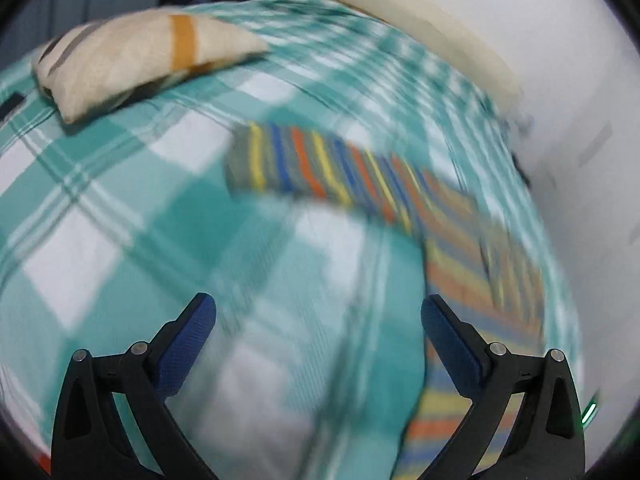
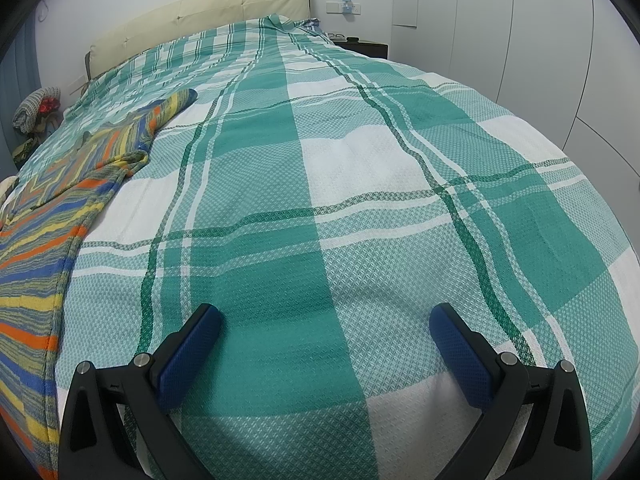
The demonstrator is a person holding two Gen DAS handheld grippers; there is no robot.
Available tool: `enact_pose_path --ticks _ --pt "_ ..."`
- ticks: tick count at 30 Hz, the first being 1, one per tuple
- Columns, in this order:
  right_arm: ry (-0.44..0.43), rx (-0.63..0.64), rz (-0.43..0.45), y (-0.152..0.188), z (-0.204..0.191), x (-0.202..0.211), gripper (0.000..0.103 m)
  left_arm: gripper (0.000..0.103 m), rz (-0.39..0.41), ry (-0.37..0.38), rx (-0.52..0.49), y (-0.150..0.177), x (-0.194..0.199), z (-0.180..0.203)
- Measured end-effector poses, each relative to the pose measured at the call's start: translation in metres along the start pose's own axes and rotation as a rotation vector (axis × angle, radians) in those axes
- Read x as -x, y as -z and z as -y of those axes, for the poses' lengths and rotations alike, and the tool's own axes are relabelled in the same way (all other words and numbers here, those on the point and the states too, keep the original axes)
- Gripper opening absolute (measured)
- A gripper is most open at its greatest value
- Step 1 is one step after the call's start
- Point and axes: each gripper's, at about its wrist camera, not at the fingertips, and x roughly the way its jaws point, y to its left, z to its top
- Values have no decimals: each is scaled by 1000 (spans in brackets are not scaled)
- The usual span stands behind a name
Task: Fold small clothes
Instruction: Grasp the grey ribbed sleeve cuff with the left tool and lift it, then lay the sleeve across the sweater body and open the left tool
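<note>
Both tools gape wide and grip nothing: the left tool (image 1: 319,320) and right tool (image 2: 325,328) hover over the green-and-white checked bedspread (image 2: 320,200). A striped knit garment (image 2: 44,232) lies spread along the bed's left side. Only the blurred left view shows a cream pillow (image 1: 136,60); only the right shows the white wardrobe doors (image 2: 520,32).

Green-white plaid bedspread (image 2: 340,208) covered bed. Cream padded headboard (image 2: 208,12) stood at far end. Beige pillow (image 1: 136,56) with orange and grey stripes lay on spread. White wardrobe doors (image 2: 520,40) lined wall; dark nightstand (image 2: 366,47) beside bed.
</note>
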Motion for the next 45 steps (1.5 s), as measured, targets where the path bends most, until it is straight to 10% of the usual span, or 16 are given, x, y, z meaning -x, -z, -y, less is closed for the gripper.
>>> enact_pose_path --ticks 10,13,14,19,24,30,37,38,40,45 --pt "20 13 0 -1 -2 -1 103 79 -126 -51 264 -89 -105 -62" --pt "26 17 -2 -1 -3 -1 103 7 -112 -53 272 -92 -109 -56" --pt "28 18 -2 -2 -3 -1 103 2 -119 -66 283 -96 -109 -53" --pt "31 20 -2 -2 -3 -1 103 2 -34 -140 69 -123 -81 20" --pt "31 20 -2 -2 -3 -1 103 2 8 -15 -190 -125 -49 152" --pt "30 19 -1 -2 -3 -1 103 2 -19 107 -453 -65 -59 287" --pt "30 18 -1 -2 -3 -1 103 5 -53 80 -509 29 -128 350" --pt "31 18 -1 -2 -3 -1 103 11 -65 60 -530 45 -137 357" --pt "30 18 0 -2 -3 -1 103 66 -128 -3 -580 76 -152 364" --pt "27 16 0 -2 -3 -1 103 81 -109 33 -655 122 -106 323"
